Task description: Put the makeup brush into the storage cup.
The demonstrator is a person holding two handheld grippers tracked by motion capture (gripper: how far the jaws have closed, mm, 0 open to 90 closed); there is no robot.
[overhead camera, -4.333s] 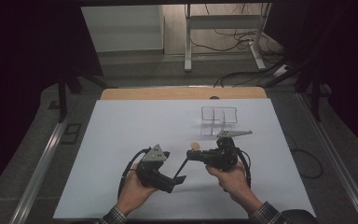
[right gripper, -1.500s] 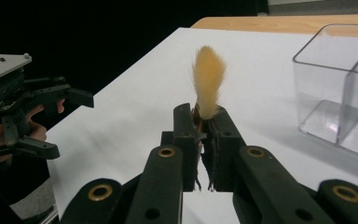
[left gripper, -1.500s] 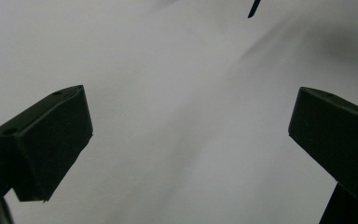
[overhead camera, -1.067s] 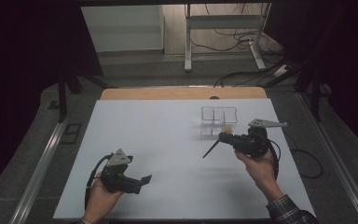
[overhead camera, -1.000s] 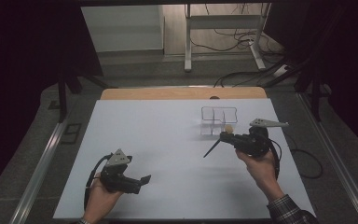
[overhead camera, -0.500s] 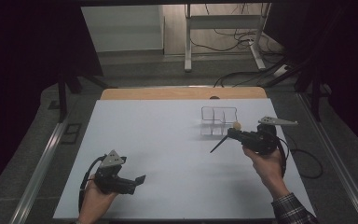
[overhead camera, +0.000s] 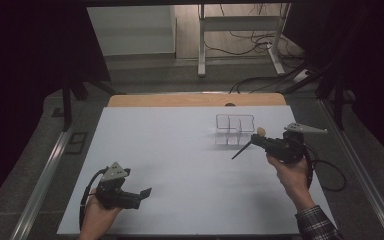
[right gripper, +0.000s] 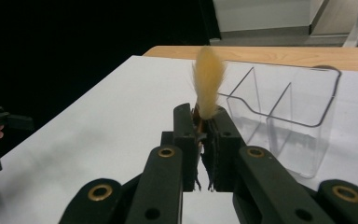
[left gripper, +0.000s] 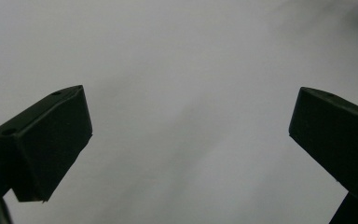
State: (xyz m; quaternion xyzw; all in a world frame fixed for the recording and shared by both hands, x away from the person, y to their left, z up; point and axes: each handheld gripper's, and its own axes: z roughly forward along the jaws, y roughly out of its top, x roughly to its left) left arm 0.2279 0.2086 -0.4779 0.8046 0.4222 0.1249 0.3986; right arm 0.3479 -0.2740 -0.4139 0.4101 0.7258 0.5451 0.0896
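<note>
Brush [right gripper: 208, 79] with a soft tuft of tan bristles stands up between the right gripper's [right gripper: 207, 135] black jaws, which are pressed tight on it just below the tuft. In the right gripper view the bristles fan slightly and look fuzzy at the edges, while the part pinched in the jaws is darker, with a hint of coppery metal. From the high view the brush [overhead camera: 250, 139] reads as a thin dark handle slanting down to the left toward the table, with the small pale tuft at its upper end, held above the white surface just in front of the organiser.

That clear plastic organiser [overhead camera: 235, 129] is a small open-topped box with thin, glossy transparent walls, rounded corners and inner dividers that split it into compartments; it sits on the table [overhead camera: 180, 150], whose top is a smooth matte white sheet with a strip of light wood along its far edge. In the right gripper view the organiser [right gripper: 284, 126] lies just beyond and to the right of the tuft, apart from it.

Near the front left corner, the left gripper [overhead camera: 139, 195] rests low over the table in the person's hand, its blocky matte black jaws spread wide with nothing between them; its grey three-cornered plate [overhead camera: 116, 171] sits on top.
</note>
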